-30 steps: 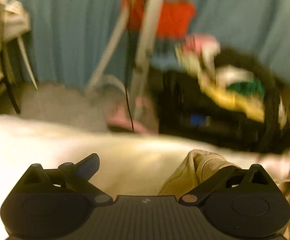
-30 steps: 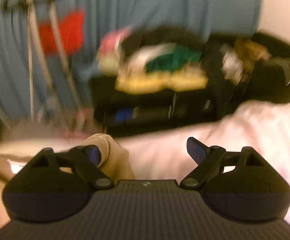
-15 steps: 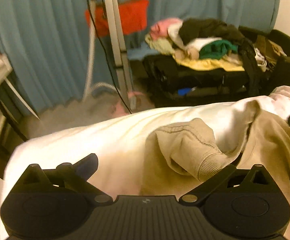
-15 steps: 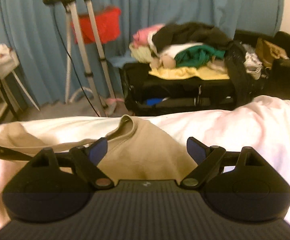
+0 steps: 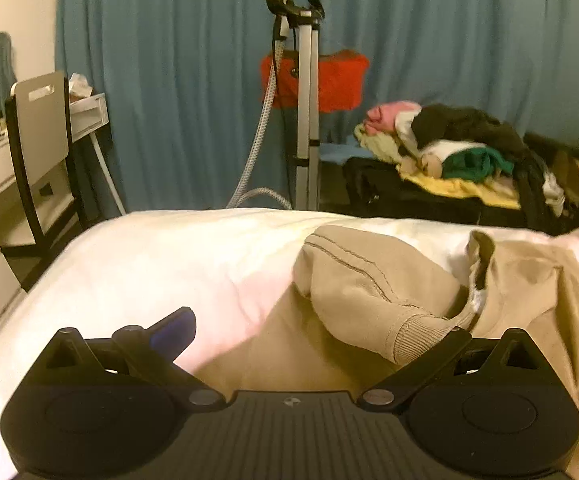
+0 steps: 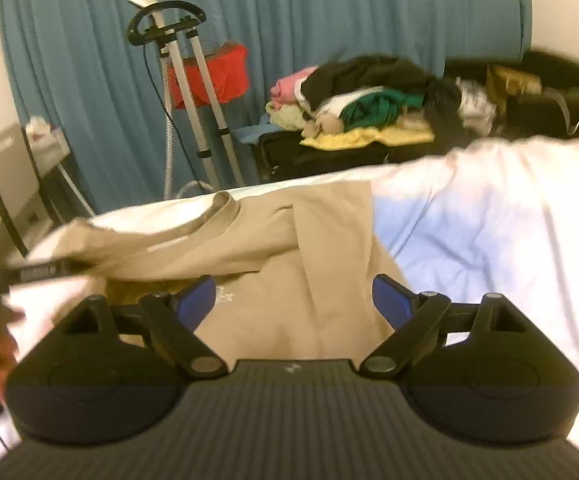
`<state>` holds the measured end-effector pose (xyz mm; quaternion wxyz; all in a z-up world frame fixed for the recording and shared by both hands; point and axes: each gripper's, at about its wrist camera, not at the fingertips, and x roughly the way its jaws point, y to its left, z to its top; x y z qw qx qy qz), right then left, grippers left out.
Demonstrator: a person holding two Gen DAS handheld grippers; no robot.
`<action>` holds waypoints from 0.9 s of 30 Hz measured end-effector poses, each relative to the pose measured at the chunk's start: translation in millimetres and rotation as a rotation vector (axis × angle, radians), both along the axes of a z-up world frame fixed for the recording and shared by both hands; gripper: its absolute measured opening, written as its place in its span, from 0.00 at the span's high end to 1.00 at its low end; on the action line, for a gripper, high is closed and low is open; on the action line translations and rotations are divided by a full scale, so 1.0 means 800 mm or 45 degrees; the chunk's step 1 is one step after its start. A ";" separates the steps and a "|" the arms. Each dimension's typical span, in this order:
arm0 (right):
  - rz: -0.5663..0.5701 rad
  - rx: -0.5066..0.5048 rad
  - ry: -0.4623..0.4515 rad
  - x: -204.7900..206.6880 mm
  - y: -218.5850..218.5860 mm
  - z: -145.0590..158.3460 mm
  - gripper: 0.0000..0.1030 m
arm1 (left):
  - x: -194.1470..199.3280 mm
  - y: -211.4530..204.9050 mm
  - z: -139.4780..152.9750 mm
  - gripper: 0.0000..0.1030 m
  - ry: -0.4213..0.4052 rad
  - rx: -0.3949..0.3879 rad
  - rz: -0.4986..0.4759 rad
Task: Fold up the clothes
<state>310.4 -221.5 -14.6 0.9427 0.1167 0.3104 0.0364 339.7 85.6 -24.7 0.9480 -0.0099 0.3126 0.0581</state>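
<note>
Folding of a tan sweatshirt (image 6: 329,280) is in hand; it lies on the white-covered bed (image 5: 169,264), partly gathered, not yet a neat packet. In the left wrist view a sleeve with ribbed cuff (image 5: 413,334) is seen doubled over onto the body, the cuff lying against the right finger of the left tool (image 5: 313,328). That tool is spread wide and nothing is pinched; only its left pad shows, the other is hidden by cloth. The right tool (image 6: 293,300) is also spread, held just above the body panel, nothing between its pads. In the right wrist view the neckline (image 6: 225,204) is seen at the far side and one flap is laid across the chest; the left tool is seen reaching in from the left edge, blurred

Judgement: a sleeve-in or side fold is under way. Next move probably calls for a pinch on a free edge or the hem, with the layers kept flat so the folded sleeve is not dragged out

Writing: a small pale mark (image 6: 223,294) is printed on the chest, too blurred to be read. No brand is legible elsewhere
</note>
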 end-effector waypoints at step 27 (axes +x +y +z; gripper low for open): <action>-0.282 -0.323 -0.189 0.311 0.066 -0.052 0.93 | 0.244 0.014 -0.018 0.00 -0.069 -0.231 0.087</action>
